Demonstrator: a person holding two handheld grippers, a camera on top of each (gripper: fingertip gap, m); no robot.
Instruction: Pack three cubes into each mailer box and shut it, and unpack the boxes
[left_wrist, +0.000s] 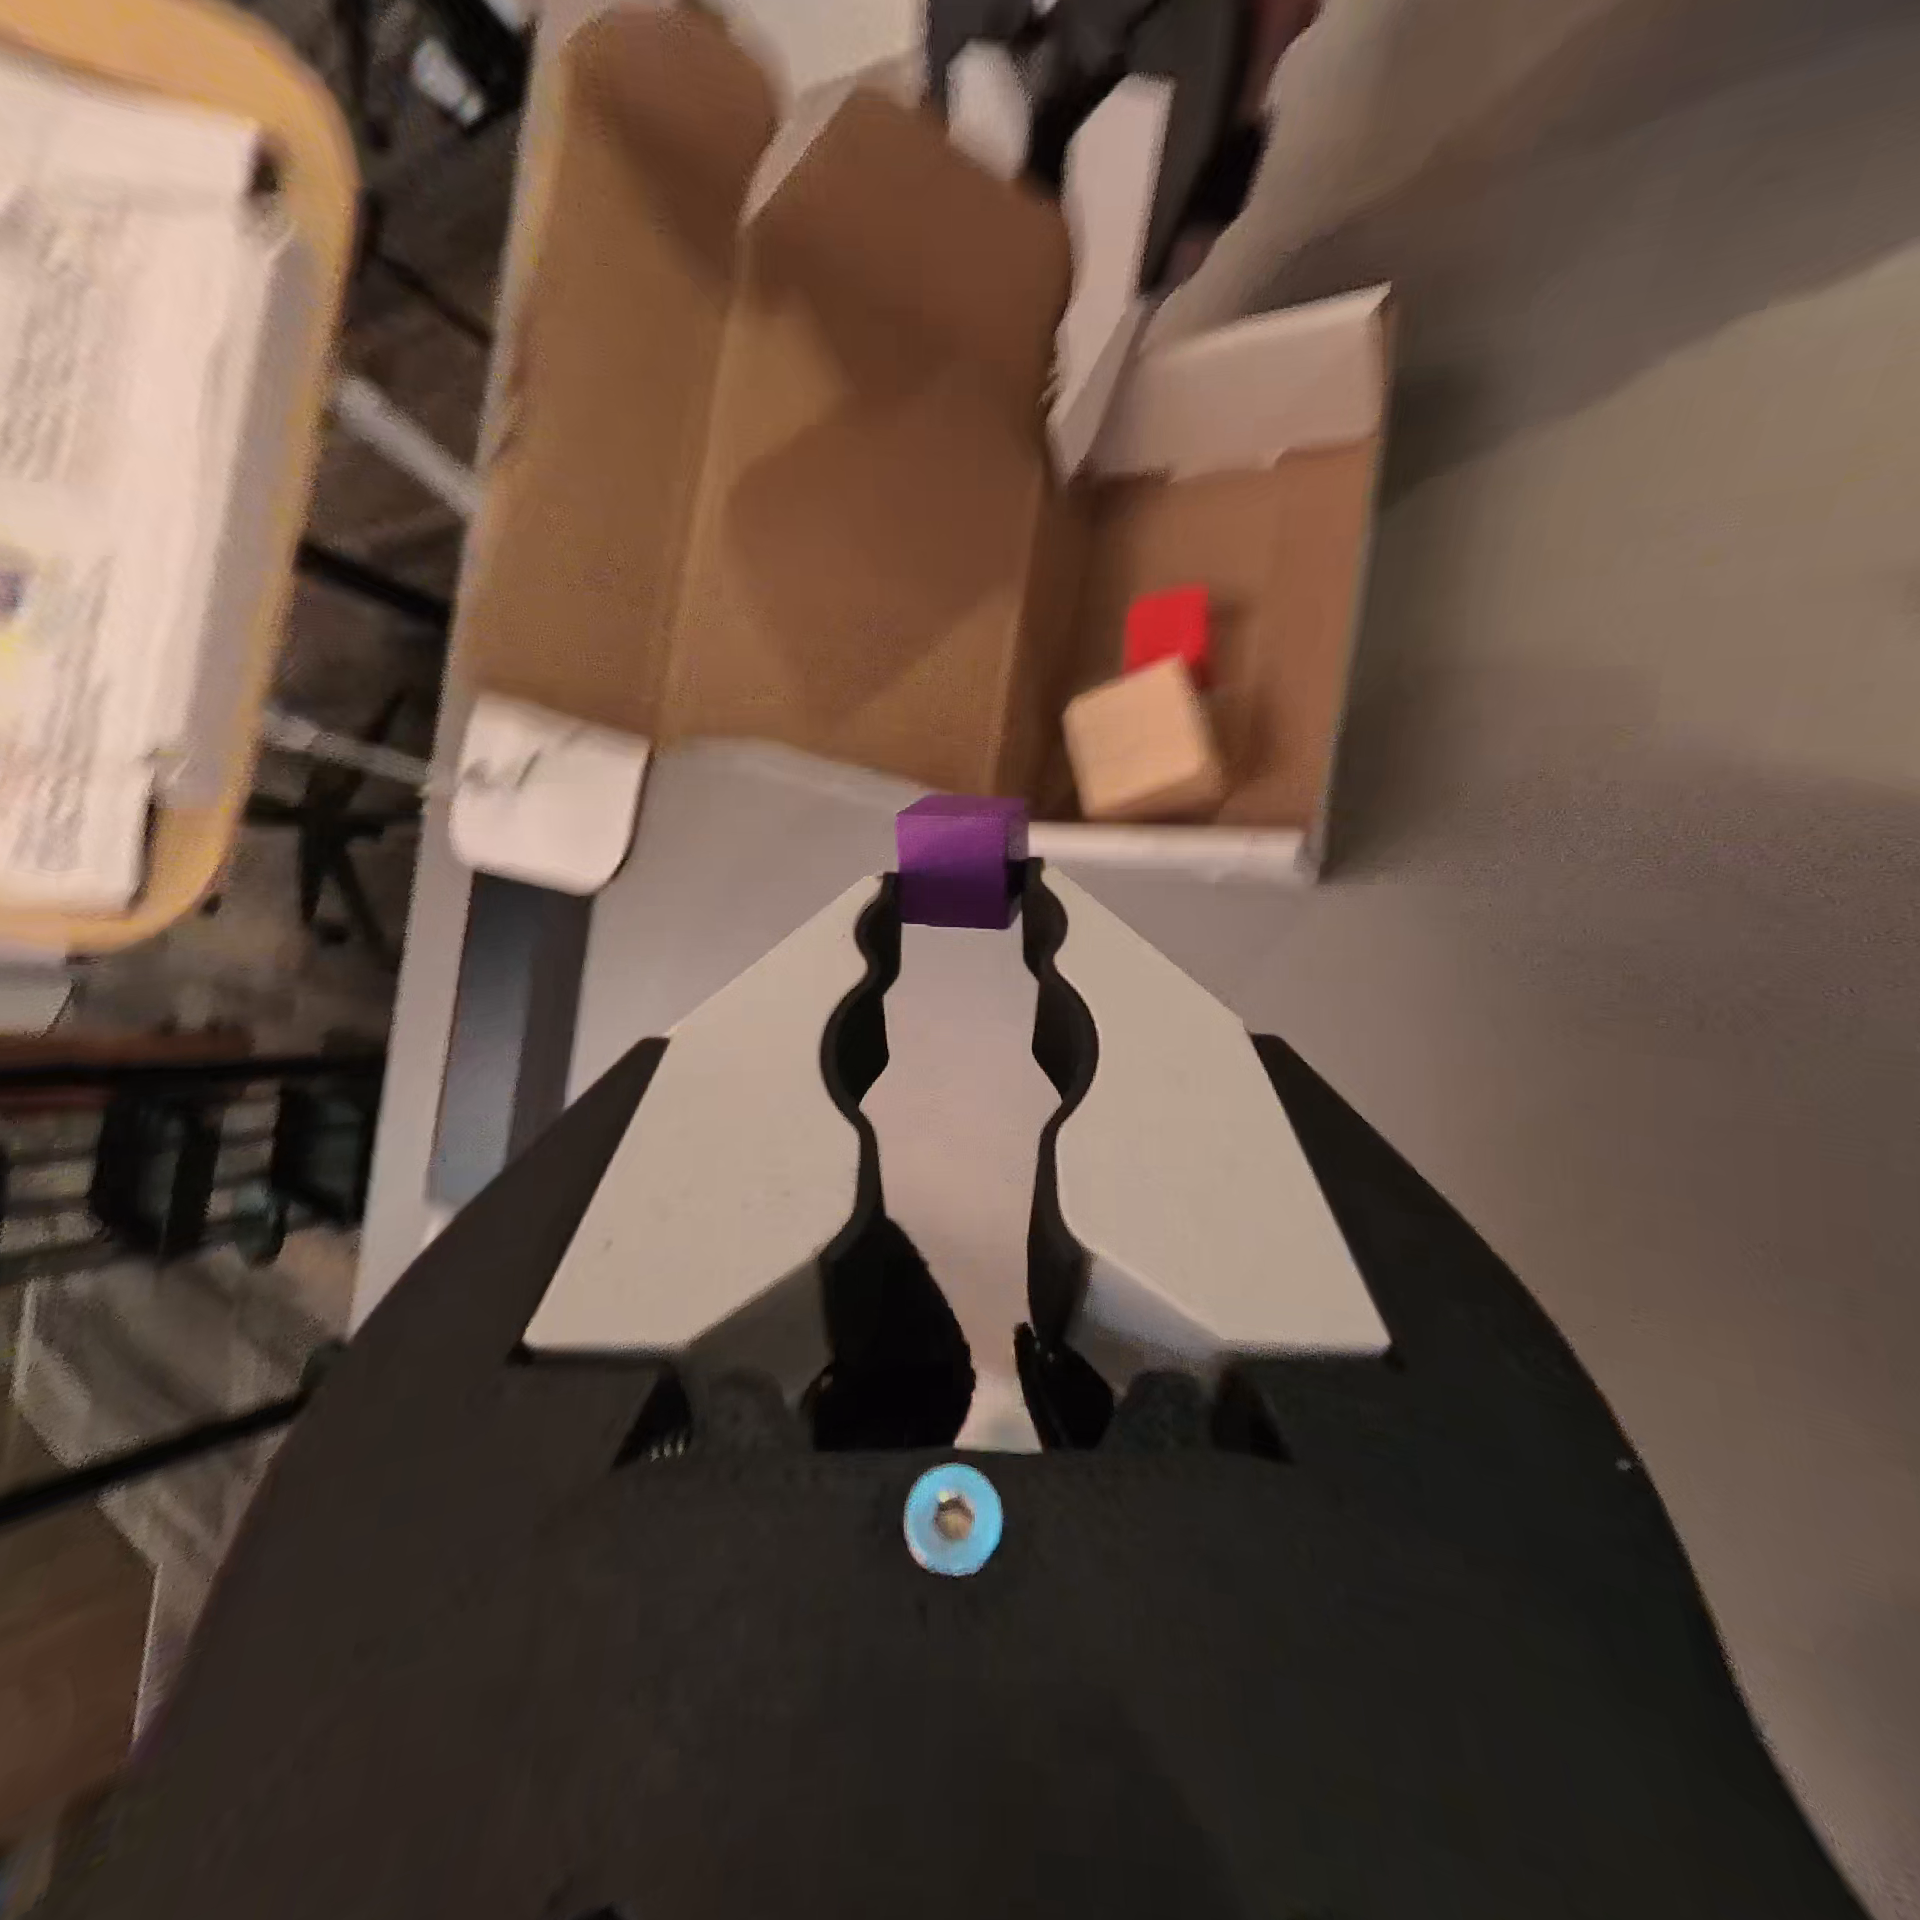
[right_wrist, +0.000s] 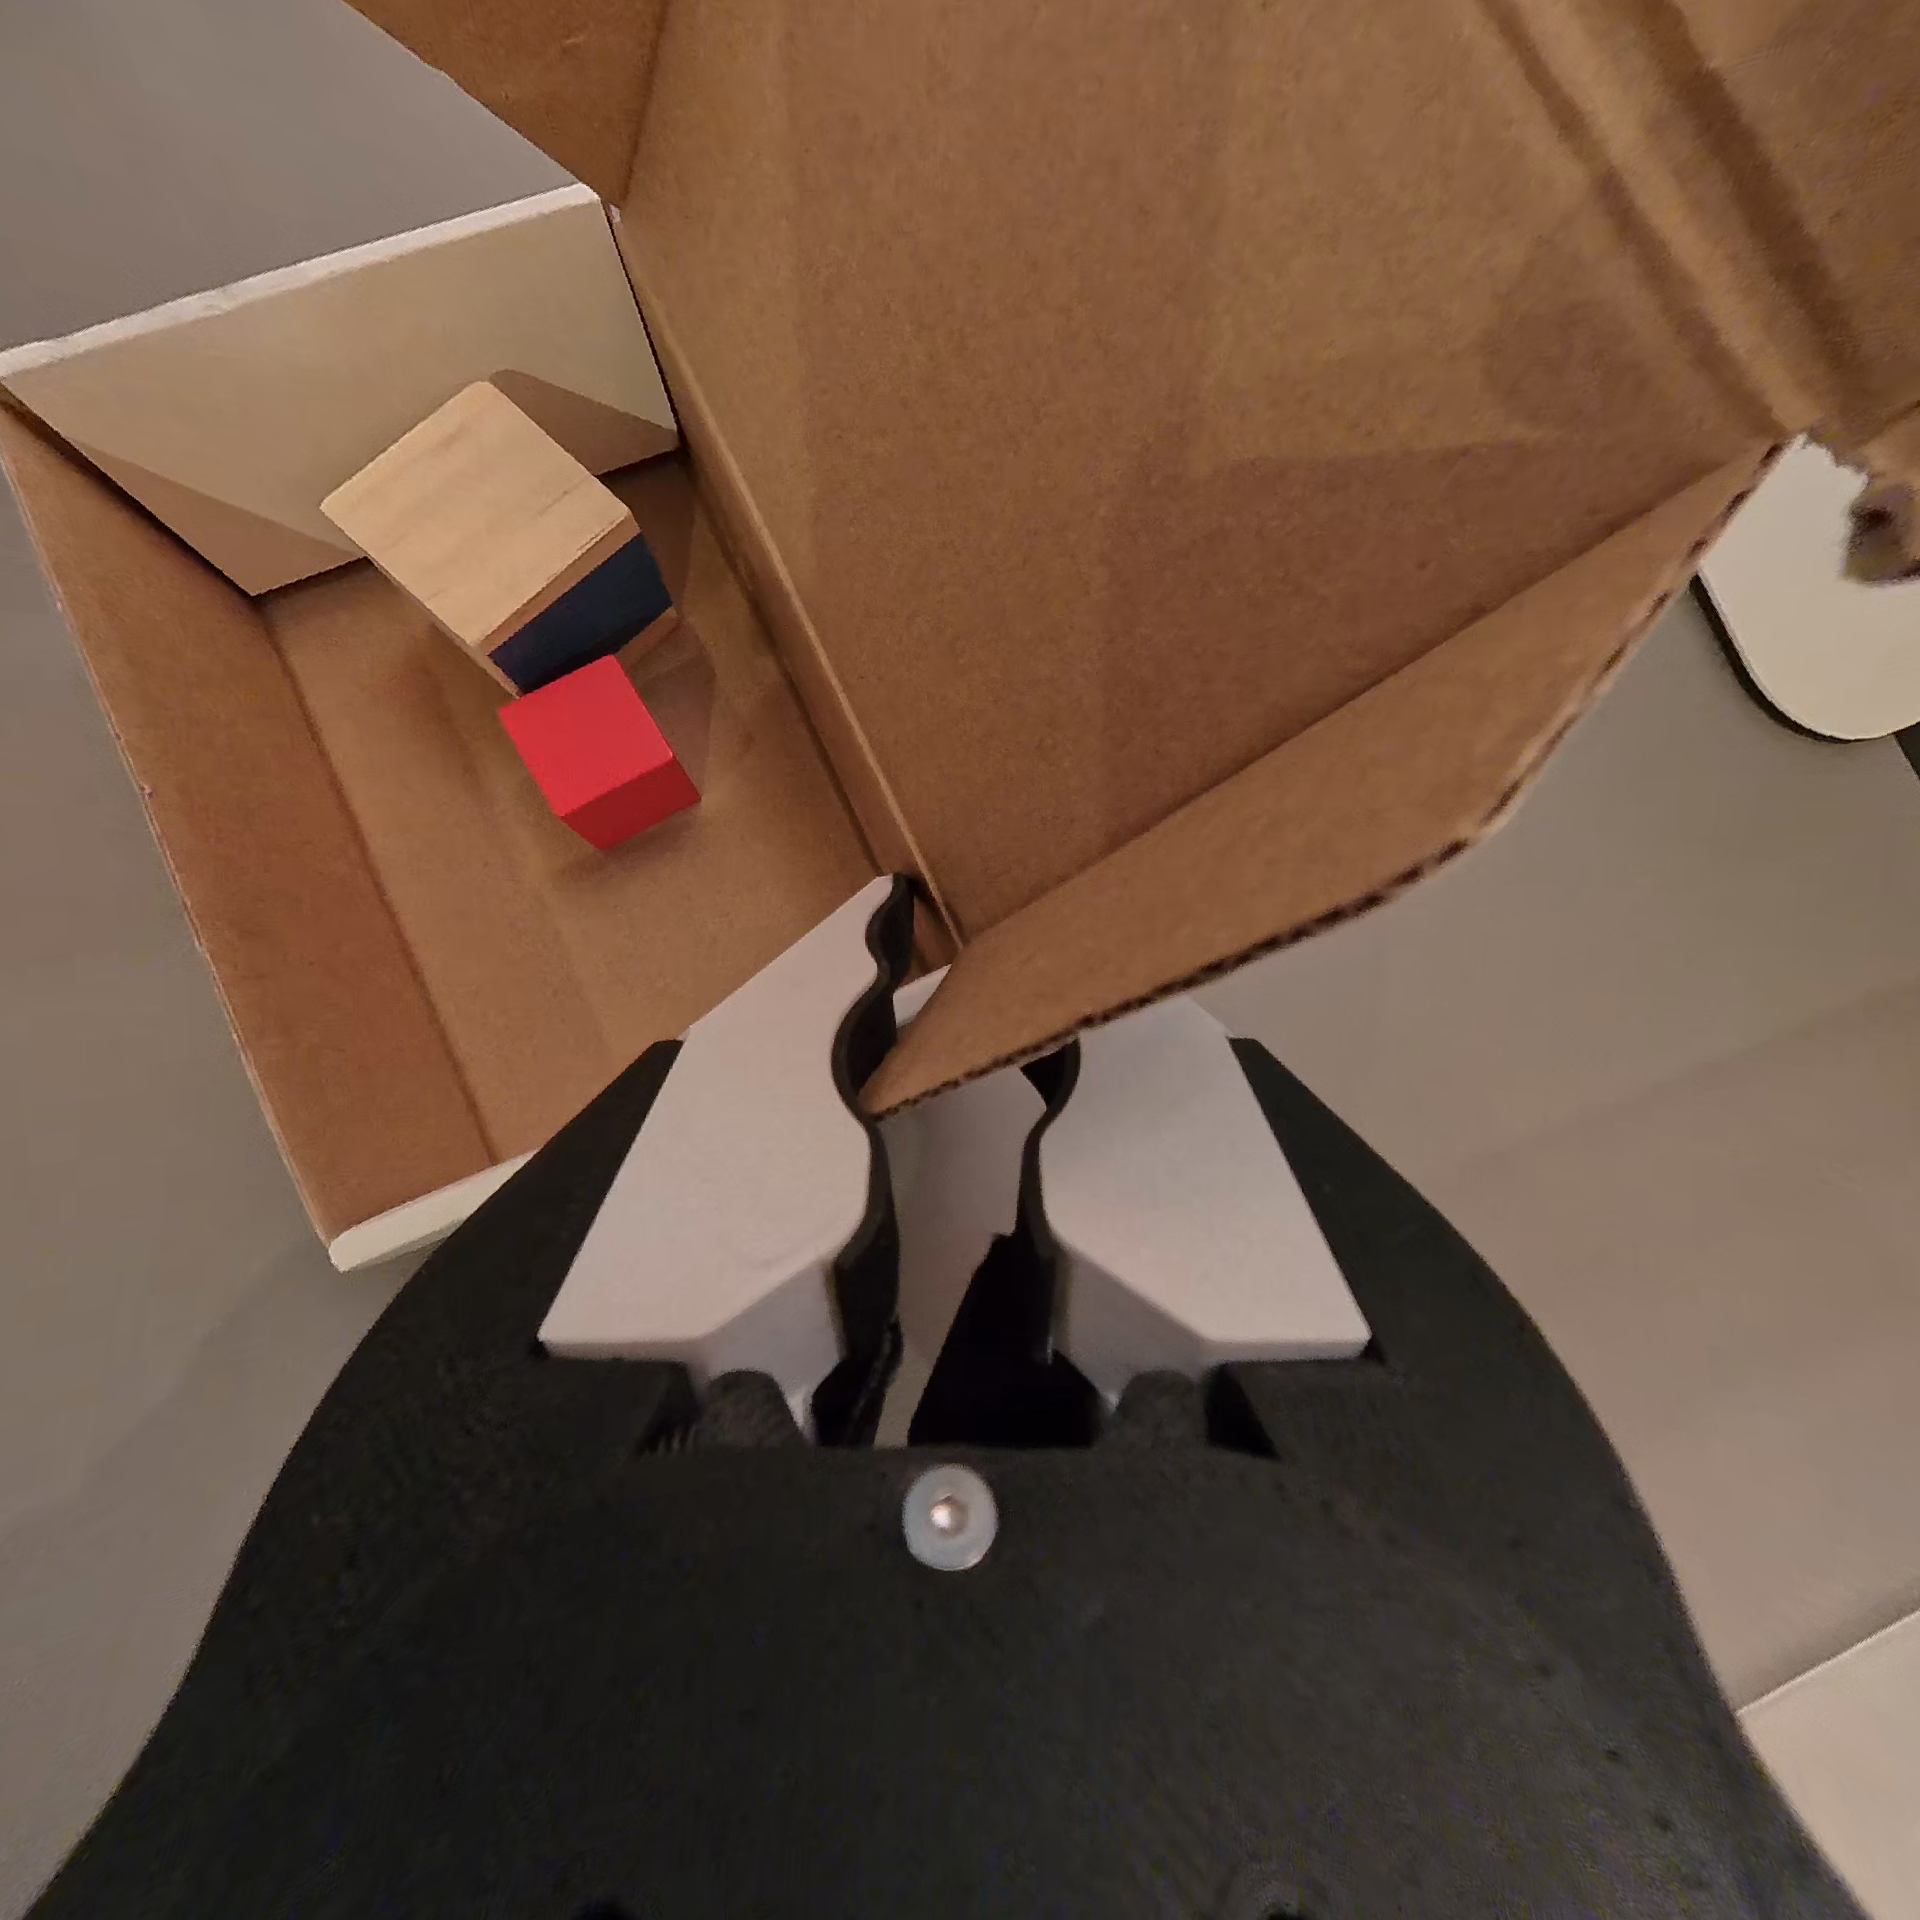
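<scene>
In the left wrist view my left gripper (left_wrist: 958, 883) is shut on a small purple cube (left_wrist: 956, 862), held above the grey table just short of the open mailer box (left_wrist: 1340, 644). A red cube (left_wrist: 1169, 623) and a wooden cube (left_wrist: 1143, 743) lie in the box. Its brown lid (left_wrist: 779, 416) stands open on the left. In the right wrist view my right gripper (right_wrist: 935, 914) is at the box's hinge corner. The lid's side flap (right_wrist: 1195, 956) lies over its right finger and hides that tip. The wooden cube (right_wrist: 478, 509), a dark blue cube (right_wrist: 582, 613) and the red cube (right_wrist: 597, 748) lie inside.
The table's left edge (left_wrist: 416, 1039) drops to a dark floor with furniture legs. A round wooden table with papers (left_wrist: 125, 468) stands beyond it. The lid's white tab (left_wrist: 540, 790) lies near that edge and also shows in the right wrist view (right_wrist: 1818, 644).
</scene>
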